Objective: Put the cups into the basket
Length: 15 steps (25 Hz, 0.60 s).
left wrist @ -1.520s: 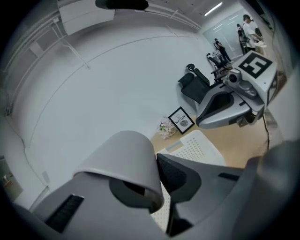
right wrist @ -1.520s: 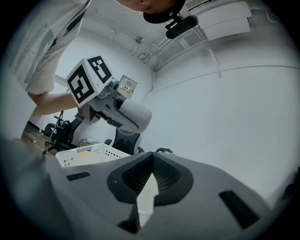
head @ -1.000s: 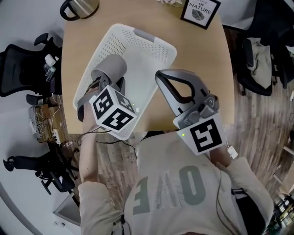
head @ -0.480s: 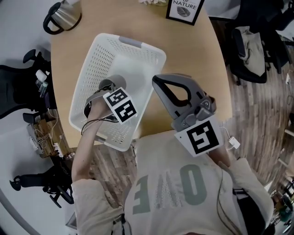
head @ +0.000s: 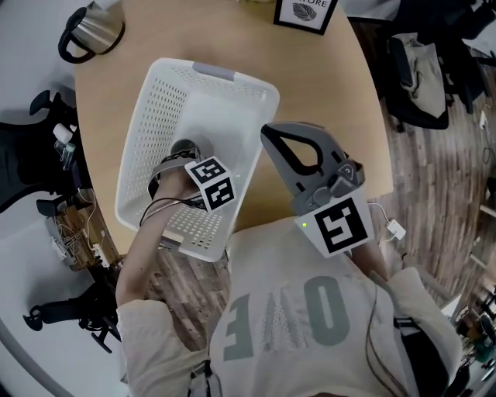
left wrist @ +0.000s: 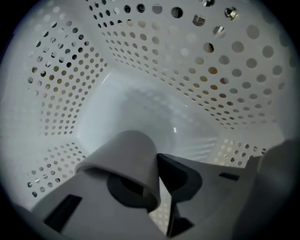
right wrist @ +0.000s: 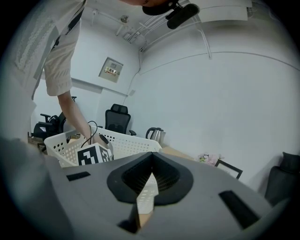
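Opening now on the L gripper (head: 180, 159): jaws are spreading, down inside the basket (head: 151, 116), w/ the gray cup (head: 186, 147) between them. In the L gripper view the cup (left wrist: 126, 154) lies tilted across the left jaw, mouth toward the cam. Right pad tip touches its outer wall, so there is contact on both sides. Below that contact a thin gap shows basket holes. Can't tell if the cup rests on the basket floor. Perforated walls (left wrist: 150, 56) close in all round, smooth floor straight ahead.

Head view: basket is white, sits diagonal on the wood table (head: 310, 85), gray handle strip on the far rim. Cup is roughly mid-basket, nearer the end close to the person. L marker cube (head: 213, 184) is just beside the cup, person's forearm (head: 143, 256) reaching in over the near rim.

R gripper (head: 270, 133) hangs over the table just right of the basket, apart from it. R gripper view: jaws pressed together at the tips (right wrist: 151, 157), nothing pinched, only a narrow wedge of basket and tabletop showing under them.

Other stuff: kettle (head: 89, 31) at the far-left table corner, picture frame (head: 304, 12) at the far edge, both well apart from the basket. Office chair (right wrist: 117, 119) by the wall in the R gripper view.
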Each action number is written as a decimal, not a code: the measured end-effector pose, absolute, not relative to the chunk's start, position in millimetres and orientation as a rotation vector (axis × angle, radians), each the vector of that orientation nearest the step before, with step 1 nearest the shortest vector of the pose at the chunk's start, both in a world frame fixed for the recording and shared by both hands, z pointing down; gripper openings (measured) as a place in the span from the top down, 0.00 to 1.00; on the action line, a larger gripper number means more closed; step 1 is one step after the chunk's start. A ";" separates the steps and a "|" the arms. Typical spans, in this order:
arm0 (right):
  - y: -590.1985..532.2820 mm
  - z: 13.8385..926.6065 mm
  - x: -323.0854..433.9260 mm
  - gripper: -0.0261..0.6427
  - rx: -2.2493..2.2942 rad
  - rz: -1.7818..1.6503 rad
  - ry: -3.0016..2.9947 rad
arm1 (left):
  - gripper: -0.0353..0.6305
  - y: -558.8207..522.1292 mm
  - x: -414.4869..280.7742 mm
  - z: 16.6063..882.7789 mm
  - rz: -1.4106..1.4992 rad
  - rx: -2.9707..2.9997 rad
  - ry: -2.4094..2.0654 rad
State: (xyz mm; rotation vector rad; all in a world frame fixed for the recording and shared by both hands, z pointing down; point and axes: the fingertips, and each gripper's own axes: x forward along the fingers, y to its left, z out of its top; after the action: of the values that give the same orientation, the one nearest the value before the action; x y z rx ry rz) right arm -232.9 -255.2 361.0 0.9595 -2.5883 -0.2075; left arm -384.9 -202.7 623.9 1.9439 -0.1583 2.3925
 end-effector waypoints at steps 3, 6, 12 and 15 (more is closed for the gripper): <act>-254.7 362.0 -236.6 0.96 0.952 -0.209 -2.593 | 0.81 -212.3 -384.5 620.3 2.432 1.973 -0.217; -252.1 359.9 -238.2 0.96 0.942 -0.219 -2.597 | 0.76 -217.7 -387.2 614.4 2.432 1.964 -0.300; -246.3 350.7 -232.2 0.96 0.946 -0.251 -2.594 | 0.76 -223.1 -383.2 592.0 2.390 2.029 -0.443; -240.0 345.5 -230.9 0.96 0.942 -0.268 -2.591 | 0.76 -223.2 -381.2 562.4 2.351 2.085 -0.544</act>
State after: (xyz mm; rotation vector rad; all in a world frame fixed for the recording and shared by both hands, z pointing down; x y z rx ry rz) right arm -230.9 -240.0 345.5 0.9424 -2.5908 -0.2683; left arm -381.2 -223.2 562.4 2.0853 -0.5436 2.3514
